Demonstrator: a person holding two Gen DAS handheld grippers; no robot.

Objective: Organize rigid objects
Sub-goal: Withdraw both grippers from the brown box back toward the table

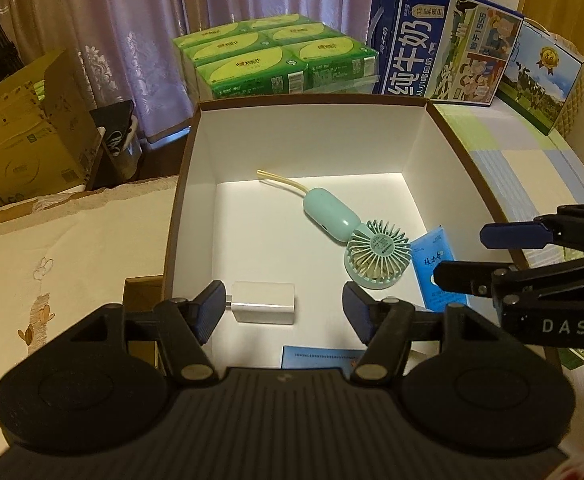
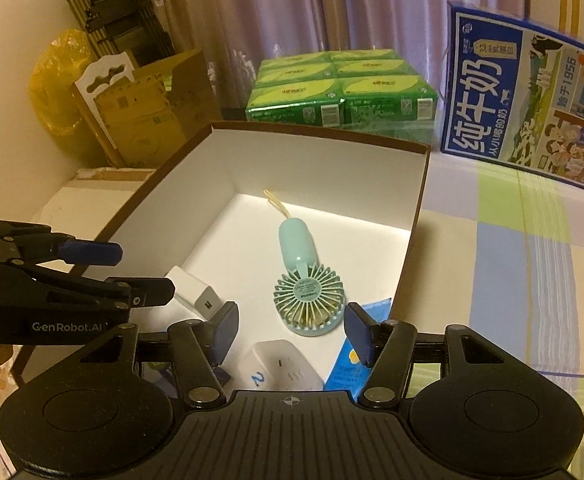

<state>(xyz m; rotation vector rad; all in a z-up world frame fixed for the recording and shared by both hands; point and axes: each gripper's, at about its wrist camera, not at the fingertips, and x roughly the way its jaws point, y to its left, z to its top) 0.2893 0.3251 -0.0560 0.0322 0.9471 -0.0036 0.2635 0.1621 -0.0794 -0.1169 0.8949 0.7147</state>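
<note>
An open white box with a brown rim holds a mint handheld fan, a white charger block, a blue packet, a white socket adapter and a blue card. My left gripper is open and empty above the box's near end, close to the charger. My right gripper is open and empty above the fan and the adapter. Each gripper shows at the side of the other's view, the right one and the left one.
Green tissue packs and a blue milk carton stand behind the box. Cardboard boxes are at the left. A checked cloth lies to the right, a cream cloth to the left.
</note>
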